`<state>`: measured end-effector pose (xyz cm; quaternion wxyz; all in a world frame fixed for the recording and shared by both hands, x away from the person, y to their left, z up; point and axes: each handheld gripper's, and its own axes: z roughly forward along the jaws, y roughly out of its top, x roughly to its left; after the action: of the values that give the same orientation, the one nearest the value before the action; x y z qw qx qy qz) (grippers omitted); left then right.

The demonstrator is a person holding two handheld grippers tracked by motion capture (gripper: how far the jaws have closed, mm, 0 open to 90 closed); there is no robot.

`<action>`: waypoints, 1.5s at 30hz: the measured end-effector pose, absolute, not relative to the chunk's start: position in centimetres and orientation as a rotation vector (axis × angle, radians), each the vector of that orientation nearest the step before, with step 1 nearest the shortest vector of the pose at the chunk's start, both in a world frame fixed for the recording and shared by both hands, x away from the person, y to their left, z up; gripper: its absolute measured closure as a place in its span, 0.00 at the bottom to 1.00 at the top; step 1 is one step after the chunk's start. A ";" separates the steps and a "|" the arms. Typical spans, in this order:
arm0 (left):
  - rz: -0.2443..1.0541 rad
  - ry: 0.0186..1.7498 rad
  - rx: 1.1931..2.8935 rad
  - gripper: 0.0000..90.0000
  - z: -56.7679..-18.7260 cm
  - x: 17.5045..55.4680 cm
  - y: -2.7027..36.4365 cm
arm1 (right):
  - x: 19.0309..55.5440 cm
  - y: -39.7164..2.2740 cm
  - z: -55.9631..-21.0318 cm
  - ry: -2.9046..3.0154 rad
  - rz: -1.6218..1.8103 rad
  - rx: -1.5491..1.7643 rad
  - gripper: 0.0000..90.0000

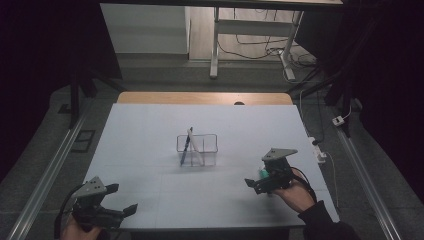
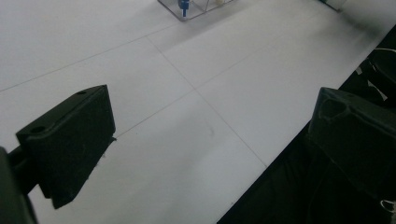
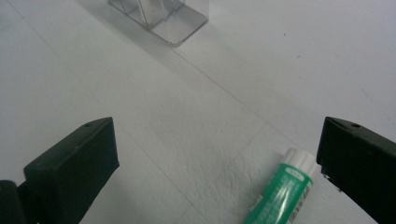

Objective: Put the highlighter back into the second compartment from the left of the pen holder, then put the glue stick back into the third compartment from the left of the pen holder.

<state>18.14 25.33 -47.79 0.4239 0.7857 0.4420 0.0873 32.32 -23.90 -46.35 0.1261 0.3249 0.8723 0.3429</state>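
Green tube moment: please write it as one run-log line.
right gripper: open, over green tube lying on table | left gripper: open, holds nothing | clear organizer: holds blue pen

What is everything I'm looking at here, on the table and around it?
Table: one, white top with a wooden far edge, centre of the high view.
Clear organiser: one, transparent with compartments, mid-table.
Blue pen: one, blue, leaning in the organiser's left part.
White item: one, white, leaning beside the pen; too small to identify.
Green tube: one, green with a white cap, lying on the table between the right gripper's jaws.
Desk frame: one, pale, on the floor behind, with cables.
Left gripper: one, black, near-left table edge, open.
Right gripper: one, black, near-right, open.
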 end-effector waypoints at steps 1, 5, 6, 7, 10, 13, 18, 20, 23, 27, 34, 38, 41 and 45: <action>0.220 1.106 1.968 0.01 -47.8 18.2 25.3 | 32.3 -24.0 -46.4 2.540 0.995 0.953 0.00; 0.215 1.106 1.967 0.01 -47.8 18.2 25.4 | 32.2 -24.5 -46.5 2.533 0.976 0.975 0.00; 0.215 1.105 1.966 0.01 -47.8 18.2 25.4 | 32.2 -24.7 -46.5 2.533 0.968 0.986 0.00; 0.215 1.105 1.966 0.01 -47.8 18.2 25.4 | 32.2 -24.8 -46.5 2.534 0.966 0.991 0.00; 0.217 1.105 1.970 0.01 -47.8 18.2 25.3 | 32.2 -25.2 -46.6 2.532 0.963 1.006 0.00; 0.217 1.104 1.971 0.01 -47.8 18.2 25.3 | 32.1 -25.6 -46.7 2.535 0.949 1.021 0.00; 0.213 1.105 1.968 0.01 -47.8 18.2 25.3 | 32.0 -26.3 -46.8 2.524 0.937 1.045 0.00; 0.213 1.105 1.968 0.01 -47.8 18.2 25.3 | 32.0 -26.5 -46.8 2.520 0.935 1.051 0.00; 0.213 1.105 1.969 0.01 -47.8 18.2 25.3 | 31.8 -27.0 -46.8 2.514 0.910 1.046 0.01; 0.215 1.106 1.970 0.01 -47.8 18.2 25.3 | 31.7 -27.6 -46.7 2.502 0.920 1.055 0.14; 0.214 1.105 1.972 0.01 -47.8 18.2 25.3 | 31.6 -29.0 -46.5 2.536 0.898 1.072 0.50; 0.214 1.105 1.972 0.01 -47.8 18.2 25.3 | 31.7 -29.5 -46.6 2.576 0.875 1.068 0.68; 0.214 1.105 1.972 0.01 -47.8 18.2 25.3 | 31.6 -29.8 -46.8 2.603 0.854 1.057 0.82; 0.214 1.105 1.972 0.01 -47.8 18.2 25.3 | 31.4 -30.0 -46.9 2.649 0.849 1.043 0.99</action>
<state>18.22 25.29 -47.82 0.4220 0.7874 0.4413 0.0853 31.35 -29.98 -46.89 0.0853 0.3497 0.8885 0.2847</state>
